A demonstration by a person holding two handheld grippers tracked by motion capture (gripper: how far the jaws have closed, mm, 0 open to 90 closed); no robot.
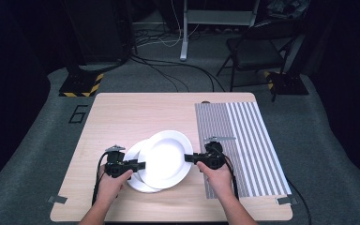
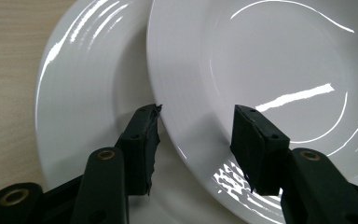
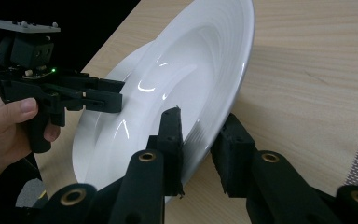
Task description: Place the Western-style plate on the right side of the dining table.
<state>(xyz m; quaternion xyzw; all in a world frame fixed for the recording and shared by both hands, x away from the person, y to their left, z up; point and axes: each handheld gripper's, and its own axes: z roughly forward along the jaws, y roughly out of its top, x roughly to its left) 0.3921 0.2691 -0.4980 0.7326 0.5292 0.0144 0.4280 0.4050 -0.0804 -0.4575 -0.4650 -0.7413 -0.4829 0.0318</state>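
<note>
Plates overlap on my wooden table (image 1: 117, 112): my right tongs (image 3: 200, 149) clamp the top plate's (image 1: 165, 158) rim and tilt it over the bottom plate (image 1: 133, 159). My left tongs (image 2: 193, 140) stand apart astride that rim without pressing, a gap seen in the left gripper view. A striped mat (image 1: 243, 140) covers the table's right; a "6" (image 1: 78, 114) marks the grey carpet.

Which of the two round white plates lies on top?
The right-hand round white plate; its rim overlaps the left white plate, which stays flat on the wooden table.

Two white plates (image 1: 166, 157), two hand-held grippers (image 1: 140, 165), one striped mat (image 1: 246, 140)
</note>
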